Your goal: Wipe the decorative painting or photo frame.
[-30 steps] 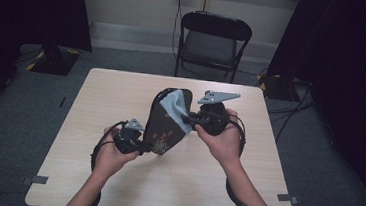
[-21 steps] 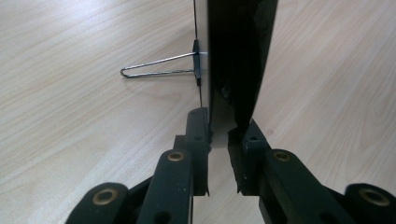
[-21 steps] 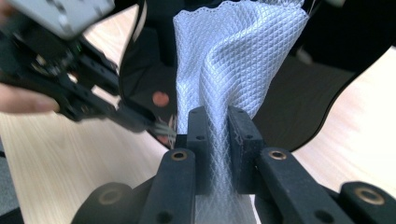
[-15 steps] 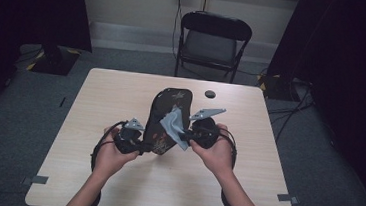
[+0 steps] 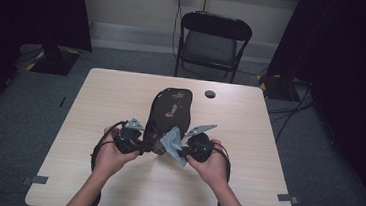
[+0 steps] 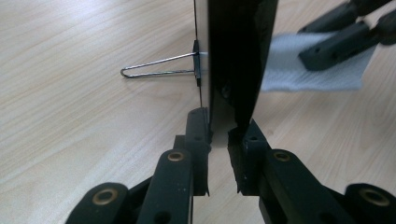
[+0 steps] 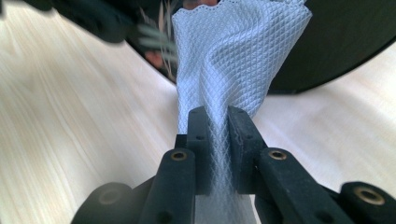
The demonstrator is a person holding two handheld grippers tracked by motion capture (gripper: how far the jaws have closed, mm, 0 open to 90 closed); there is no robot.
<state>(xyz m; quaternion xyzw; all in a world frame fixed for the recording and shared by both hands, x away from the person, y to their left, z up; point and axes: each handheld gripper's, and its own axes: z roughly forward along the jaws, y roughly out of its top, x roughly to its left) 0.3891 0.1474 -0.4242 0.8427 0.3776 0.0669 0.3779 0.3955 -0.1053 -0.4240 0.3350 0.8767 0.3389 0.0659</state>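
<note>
The left gripper (image 6: 218,140) pinches the near edge of a dark oval frame (image 5: 171,113) between its fingers (image 6: 197,135), apparently a stand-up mirror or picture frame. This grip holds the frame tilted up off the tabletop (image 5: 95,105), probably to steady it for wiping. A wire stand (image 6: 156,66) projects from the frame's back, left of the fingers. The right gripper (image 7: 217,140) has its fingers (image 7: 198,140) pressed onto a white textured cloth (image 7: 236,56), which fans out ahead of them against the frame's dark face, positioned for wiping. A small black disc (image 5: 210,94) lies well beyond both grippers.
</note>
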